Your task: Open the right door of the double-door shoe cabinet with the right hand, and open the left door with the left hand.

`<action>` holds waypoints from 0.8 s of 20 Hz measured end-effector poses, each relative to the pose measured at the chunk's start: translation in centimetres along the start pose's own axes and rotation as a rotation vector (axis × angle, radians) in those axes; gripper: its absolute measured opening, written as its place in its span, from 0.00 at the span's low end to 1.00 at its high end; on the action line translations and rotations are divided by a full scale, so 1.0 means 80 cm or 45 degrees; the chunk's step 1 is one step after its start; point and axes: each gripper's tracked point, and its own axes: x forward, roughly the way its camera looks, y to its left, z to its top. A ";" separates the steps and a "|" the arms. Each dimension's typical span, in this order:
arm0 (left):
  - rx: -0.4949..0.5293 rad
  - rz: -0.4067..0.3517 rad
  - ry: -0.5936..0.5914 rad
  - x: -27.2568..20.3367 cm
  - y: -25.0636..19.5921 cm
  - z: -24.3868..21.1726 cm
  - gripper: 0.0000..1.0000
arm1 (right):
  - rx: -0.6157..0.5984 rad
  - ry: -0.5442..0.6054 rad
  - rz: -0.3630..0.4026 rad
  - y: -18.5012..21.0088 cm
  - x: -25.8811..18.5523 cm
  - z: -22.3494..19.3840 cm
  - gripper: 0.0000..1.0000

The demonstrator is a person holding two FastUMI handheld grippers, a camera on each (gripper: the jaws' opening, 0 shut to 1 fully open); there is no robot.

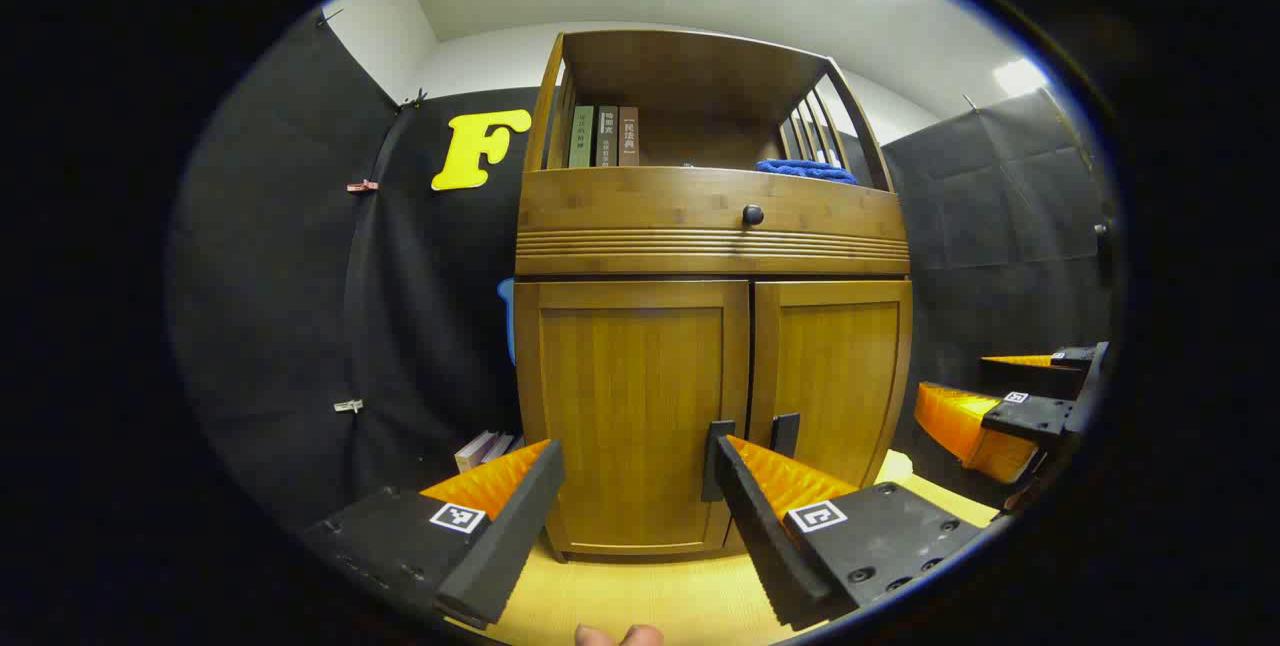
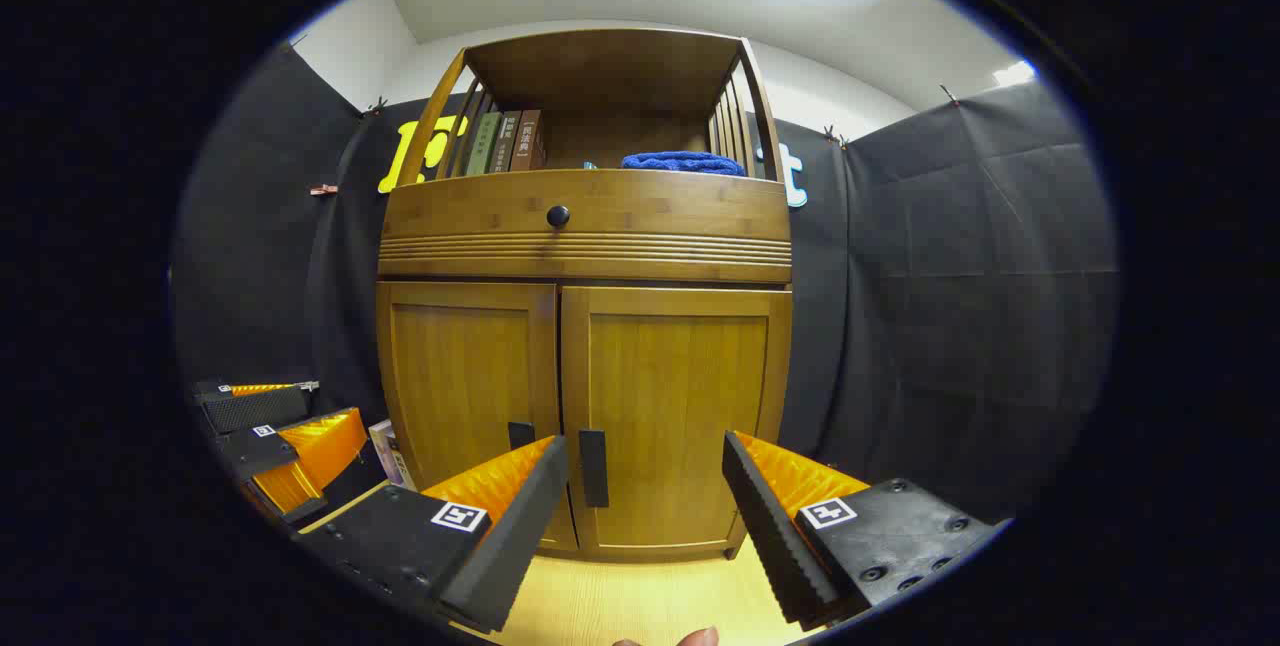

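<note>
The wooden shoe cabinet [image 1: 712,256] stands straight ahead with both lower doors closed. In the left gripper view, the left door [image 1: 630,406] fills the space between my left gripper [image 1: 638,451] fingers, which are open; its black handle [image 1: 716,460] is beside the right fingertip. The right door [image 1: 835,381] has its own black handle [image 1: 785,434]. In the right gripper view, my right gripper [image 2: 645,451] is open in front of the right door [image 2: 670,416], whose handle [image 2: 593,467] is near the left finger. The left door [image 2: 465,381] is beside it.
A drawer with a black knob [image 1: 752,215] sits above the doors. The open top shelf holds books [image 1: 604,135] and a blue cloth [image 1: 806,169]. More books [image 1: 484,447] lie on the floor left of the cabinet. The yellow floor [image 1: 640,596] runs under the grippers.
</note>
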 end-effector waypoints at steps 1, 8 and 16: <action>0.001 0.001 0.000 0.000 0.000 -0.001 0.94 | -0.001 -0.001 -0.001 0.001 0.000 0.000 0.97; 0.012 0.003 -0.009 -0.001 0.004 0.004 0.94 | -0.003 -0.007 0.002 0.006 0.003 0.003 0.99; 0.007 0.008 -0.012 0.005 0.012 0.004 0.94 | -0.013 -0.005 -0.004 0.009 0.005 0.003 0.99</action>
